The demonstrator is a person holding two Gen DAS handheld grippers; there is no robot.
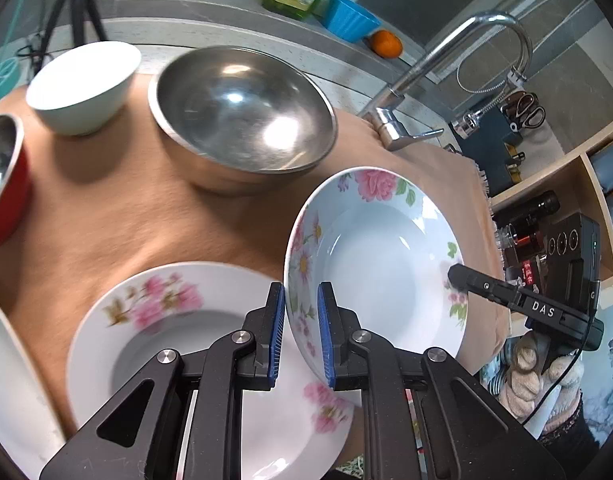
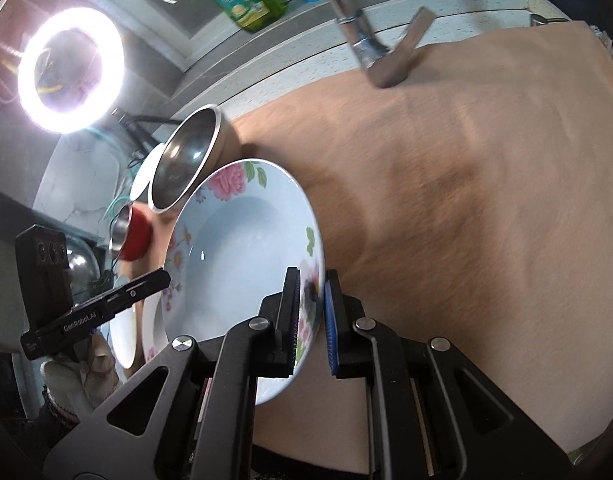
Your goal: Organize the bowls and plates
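Tan cloth (image 1: pixel 154 216) covers the counter where we are sorting dishes, and we judge the step in hand to be carrying one floral deep plate (image 1: pixel 378 256), held tilted above the cloth between both tools. Next, we think, comes lowering it level onto the flatter floral plate (image 1: pixel 194 340) at seven o'clock in the left wrist view, then easing both grips off together so it does not slip.

Largest is the steel bowl (image 1: pixel 242 116) at eleven o'clock in the left wrist view, standing on the cloth. The carried plate is pale blue-white, glossy, with pink roses and green leaves round its rim. A white bowl (image 1: pixel 82 84) sits at ten o'clock and a red bowl (image 1: pixel 6 192) at nine.

Our left gripper (image 1: pixel 302 336) is clamped on the plate's near-left rim; our right gripper (image 2: pixel 312 320) pinches the opposite rim, blue pads on either face.
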